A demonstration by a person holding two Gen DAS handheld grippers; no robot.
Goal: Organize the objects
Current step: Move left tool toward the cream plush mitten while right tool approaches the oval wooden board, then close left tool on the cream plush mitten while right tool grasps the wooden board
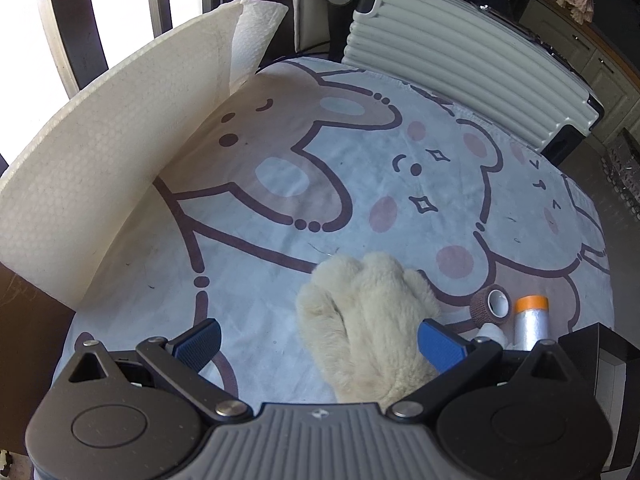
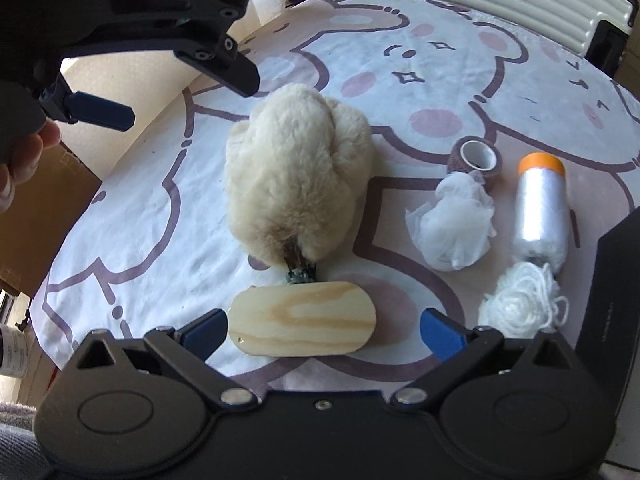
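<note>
- Left tool [image 1: 320, 336]: fingers spread, pinching nothing; fluffy cream brush head [image 1: 366, 320] lay between them, against the right pad.
- Right tool [image 2: 322, 330]: also spread, wooden handle [image 2: 304, 320] between its pads, untouched.
- Beside the brush on the bench [image 2: 140, 220]: tape roll [image 2: 476, 156], crumpled tissue [image 2: 450, 228], film roll [image 2: 542, 208], white yarn [image 2: 520, 306].

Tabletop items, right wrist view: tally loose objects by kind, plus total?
Fluffy cream duster with wooden handle: 1
Tape or film rolls: 2, brown tape roll and clear film roll with orange end
Crumpled white tissue: 1
White yarn tangle: 1
Total: 5
</note>
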